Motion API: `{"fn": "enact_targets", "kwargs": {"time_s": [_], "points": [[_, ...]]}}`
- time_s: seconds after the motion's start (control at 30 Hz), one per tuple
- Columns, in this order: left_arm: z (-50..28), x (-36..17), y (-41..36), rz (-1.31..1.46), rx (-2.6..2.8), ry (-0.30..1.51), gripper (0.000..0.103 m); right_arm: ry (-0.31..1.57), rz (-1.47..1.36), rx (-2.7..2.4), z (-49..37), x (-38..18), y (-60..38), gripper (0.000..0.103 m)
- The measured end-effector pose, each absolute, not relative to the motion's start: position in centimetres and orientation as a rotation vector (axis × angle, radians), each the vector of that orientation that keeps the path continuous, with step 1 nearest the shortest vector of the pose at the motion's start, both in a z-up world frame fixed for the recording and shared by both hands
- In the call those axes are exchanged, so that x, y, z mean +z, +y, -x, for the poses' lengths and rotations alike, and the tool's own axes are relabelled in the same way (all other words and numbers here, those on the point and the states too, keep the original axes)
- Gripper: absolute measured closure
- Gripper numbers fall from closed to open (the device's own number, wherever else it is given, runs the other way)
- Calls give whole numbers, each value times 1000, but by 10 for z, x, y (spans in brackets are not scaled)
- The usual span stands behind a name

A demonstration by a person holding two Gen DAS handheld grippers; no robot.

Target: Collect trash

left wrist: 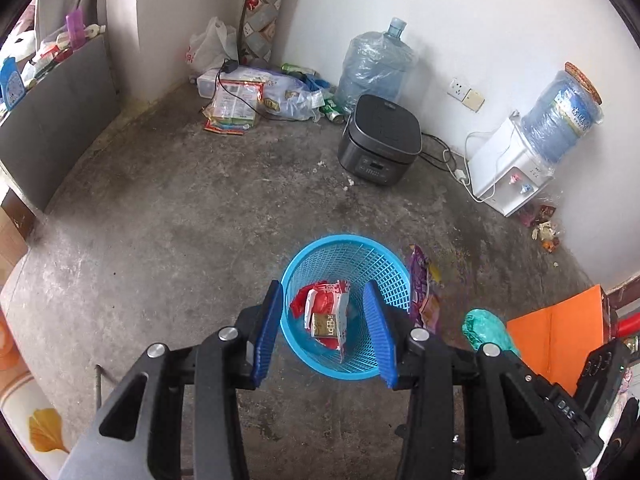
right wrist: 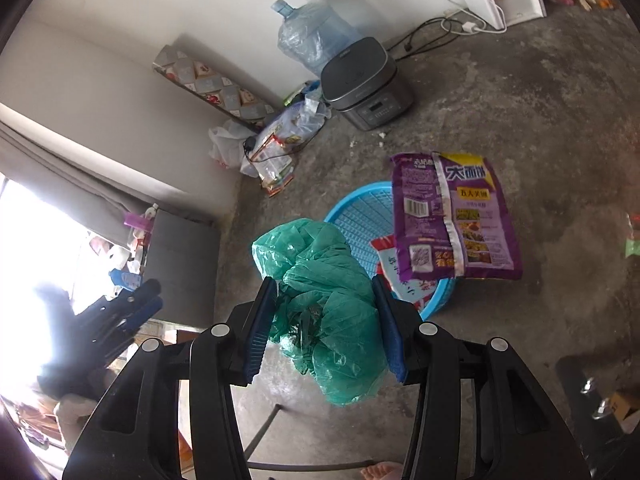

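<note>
Left tool released, blue pads apart with nothing between them, hanging right over the blue mesh basket on the concrete floor. Inside the basket, straight below the pads: a red-and-white wrapper with a small gold label, its print too small to read for sure.

Right tool clenched on a crumpled green bag, both pads pressed into its sides, most of the bag bulging out in front of and beneath the tips. Seen from the left tool as a green lump off to the right of the basket.

Ahead and right of the right tool: a purple packet lying tilted across the basket's far rim. Large white Chinese characters in a yellow-edged panel at the top, a barcode on the left half, small food pictures lower down; finer print unreadable. Beneath its lower edge, a white wrapper with red trim and blue characters sticking up out of the basket.

Further ahead of both tools, by the wall: a dark rice cooker with a small display, an empty water jug, a white dispenser carrying a blue-labelled jug. Jug label illegible. Loose wrappers on the floor beside the dispenser, well right of the left tool. Printed bags and packets heaped in the far corner.
</note>
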State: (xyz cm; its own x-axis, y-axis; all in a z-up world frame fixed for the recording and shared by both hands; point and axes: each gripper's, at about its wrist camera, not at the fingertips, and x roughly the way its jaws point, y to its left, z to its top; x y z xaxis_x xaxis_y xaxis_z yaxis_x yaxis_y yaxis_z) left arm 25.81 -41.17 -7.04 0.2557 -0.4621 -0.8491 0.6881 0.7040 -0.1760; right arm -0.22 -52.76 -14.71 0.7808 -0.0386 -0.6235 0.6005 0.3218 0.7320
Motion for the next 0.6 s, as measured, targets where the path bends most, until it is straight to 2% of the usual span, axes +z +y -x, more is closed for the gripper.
{"fn": "enact_targets", "kwargs": {"time_s": [0.2, 0.3, 0.33, 0.47, 0.6], "points": [[-240, -1, -359, -249, -844, 968, 63, 601, -1128, -451, -38, -153, -537, 55], [-224, 29, -327, -266, -868, 915, 59, 645, -1083, -447, -74, -168, -540, 39], [-219, 38, -316, -271, -874, 899, 57, 665, -1059, -458, -85, -176, -540, 27], [-199, 62, -265, -280, -863, 845, 49, 774, -1017, -530, -96, -212, -537, 26], [-188, 75, -208, -258, -815, 817, 46, 547, -1073, -628, -35, -201, -546, 26]]}}
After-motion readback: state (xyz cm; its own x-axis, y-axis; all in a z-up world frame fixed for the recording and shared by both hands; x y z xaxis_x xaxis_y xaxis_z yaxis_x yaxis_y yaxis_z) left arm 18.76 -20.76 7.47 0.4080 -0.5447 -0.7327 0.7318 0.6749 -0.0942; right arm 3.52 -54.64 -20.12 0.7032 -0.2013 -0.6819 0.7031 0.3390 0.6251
